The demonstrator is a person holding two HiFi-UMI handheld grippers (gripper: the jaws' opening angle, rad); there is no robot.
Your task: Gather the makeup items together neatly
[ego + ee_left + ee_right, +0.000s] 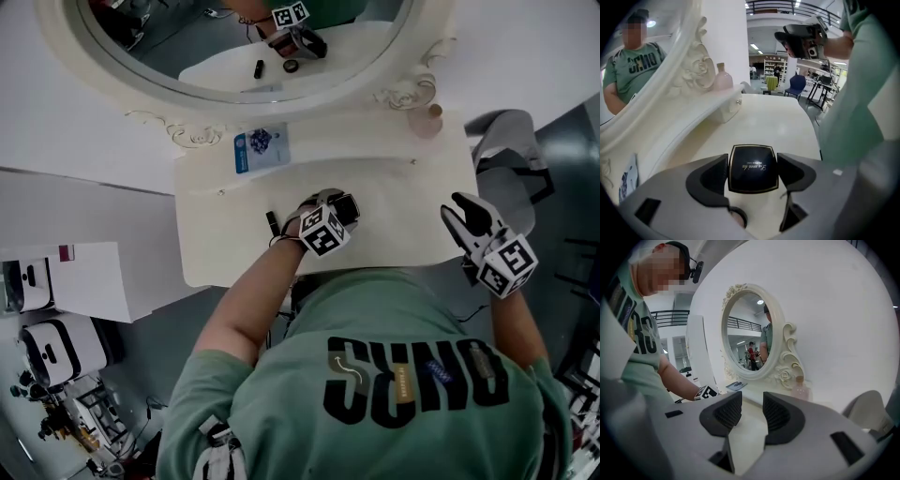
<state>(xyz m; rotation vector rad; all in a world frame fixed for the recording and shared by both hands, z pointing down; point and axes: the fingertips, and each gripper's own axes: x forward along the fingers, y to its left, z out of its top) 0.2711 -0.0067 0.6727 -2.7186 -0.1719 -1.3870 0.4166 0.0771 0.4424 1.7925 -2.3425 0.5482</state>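
looking down past a green shirt, the 2 tools come first. the left tool is over the middle of the table, close to its front edge. it is clenched on a square black compact with a thin gold rim. in the left gripper view both jaws press flat against the compact's 2 opposite sides, lid facing up. whether the compact rests on the table or hangs just above it cannot be told. just left of that hand, apart from the compact, a short black stick lies on the table near the front edge.

the right tool is beyond the table's right edge, near the front-right corner, pointing toward the back. its ribbed jaws stand apart with only the pale table top showing through the gap, so it is released and empty.

farther back, a raised shelf runs along the table's back edge. a blue card lies on its left part. a small pink bottle stands upright at the back-right corner, beside the carved frame of the round mirror.
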